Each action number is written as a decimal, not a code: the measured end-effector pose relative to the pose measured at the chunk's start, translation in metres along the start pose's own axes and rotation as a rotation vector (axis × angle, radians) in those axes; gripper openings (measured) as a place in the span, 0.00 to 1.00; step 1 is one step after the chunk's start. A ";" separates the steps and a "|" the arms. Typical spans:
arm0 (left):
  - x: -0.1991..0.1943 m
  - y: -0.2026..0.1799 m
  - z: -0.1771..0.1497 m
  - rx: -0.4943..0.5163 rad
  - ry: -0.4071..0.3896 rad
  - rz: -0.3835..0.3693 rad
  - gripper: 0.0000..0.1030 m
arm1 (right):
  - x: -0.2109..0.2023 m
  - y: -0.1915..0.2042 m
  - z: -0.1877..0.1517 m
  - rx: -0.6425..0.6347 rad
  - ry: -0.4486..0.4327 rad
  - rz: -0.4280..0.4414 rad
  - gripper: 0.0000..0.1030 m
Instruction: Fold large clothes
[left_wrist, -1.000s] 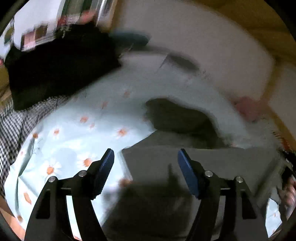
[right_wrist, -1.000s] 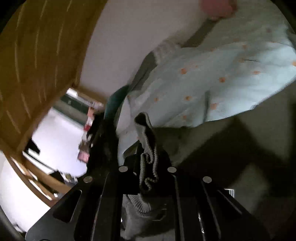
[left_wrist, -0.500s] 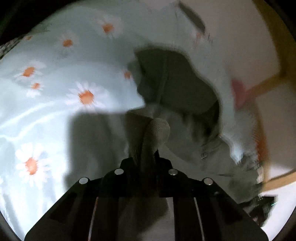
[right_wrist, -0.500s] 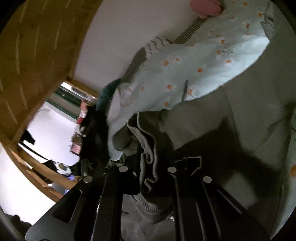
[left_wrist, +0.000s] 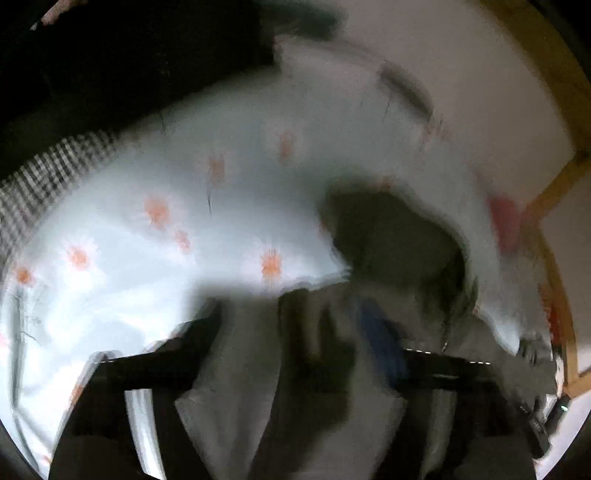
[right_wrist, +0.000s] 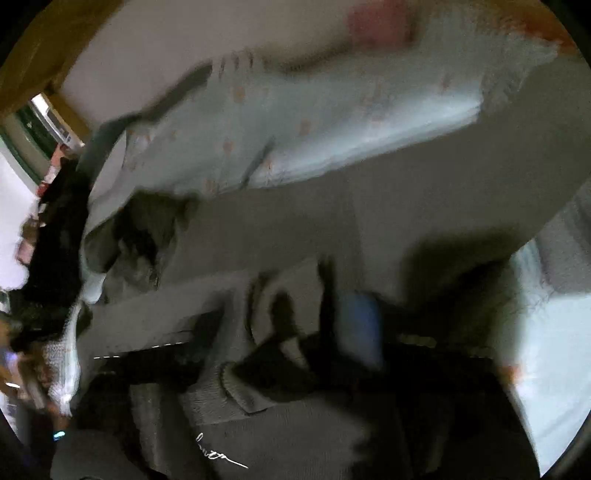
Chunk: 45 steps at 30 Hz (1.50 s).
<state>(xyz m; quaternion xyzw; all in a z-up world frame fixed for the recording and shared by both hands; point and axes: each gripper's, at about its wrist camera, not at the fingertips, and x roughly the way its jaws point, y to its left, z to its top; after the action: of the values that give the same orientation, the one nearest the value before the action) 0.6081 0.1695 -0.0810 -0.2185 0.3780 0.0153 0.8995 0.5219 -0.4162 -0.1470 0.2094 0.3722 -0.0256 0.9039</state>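
Two grippers stand over one grey garment, and both have just been opening. The left gripper (left_wrist: 295, 332) has its jaws spread wide, the blue pad of one finger (left_wrist: 380, 343) showing through heavy blur; a fold of the grey garment (left_wrist: 317, 417) lies between the fingers, but the pads do not press on it. The right gripper (right_wrist: 288, 332) is likewise spread wide, its blue-padded finger (right_wrist: 360, 328) clear of the cloth, with a ribbed edge of the same grey garment (right_wrist: 424, 221) lying loose in the gap between the fingers. In the right wrist view, white script lettering (right_wrist: 218, 454) shows on the knit near the bottom.

The garment lies spread on a pale blue bedsheet (left_wrist: 155, 258) printed with white and orange daisies. Beyond the left gripper the cloth bunches into a dark hollow, perhaps a hood (left_wrist: 391, 236); the blur leaves that uncertain. Farther out, a black-and-white checked cloth (left_wrist: 40, 184) sits at the sheet's left edge beside a black mass (left_wrist: 129, 62). A pink thing (left_wrist: 506, 221) lies by the wooden bed frame (left_wrist: 554, 229), with a pale wall (left_wrist: 461, 81) behind.
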 end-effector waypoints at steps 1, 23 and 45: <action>-0.020 -0.005 0.001 0.010 -0.065 -0.017 0.92 | -0.017 0.007 0.005 -0.034 -0.081 -0.047 0.97; 0.071 -0.116 -0.164 0.507 0.066 0.204 0.96 | 0.062 0.127 -0.099 -0.367 0.206 -0.235 0.98; 0.009 -0.305 -0.207 0.685 0.030 -0.226 0.94 | -0.040 -0.001 -0.012 0.095 -0.003 -0.058 0.97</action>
<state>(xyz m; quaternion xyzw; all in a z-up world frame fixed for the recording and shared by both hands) 0.5337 -0.1914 -0.0992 0.0550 0.3478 -0.2153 0.9108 0.4847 -0.4163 -0.1276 0.2412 0.3750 -0.0697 0.8924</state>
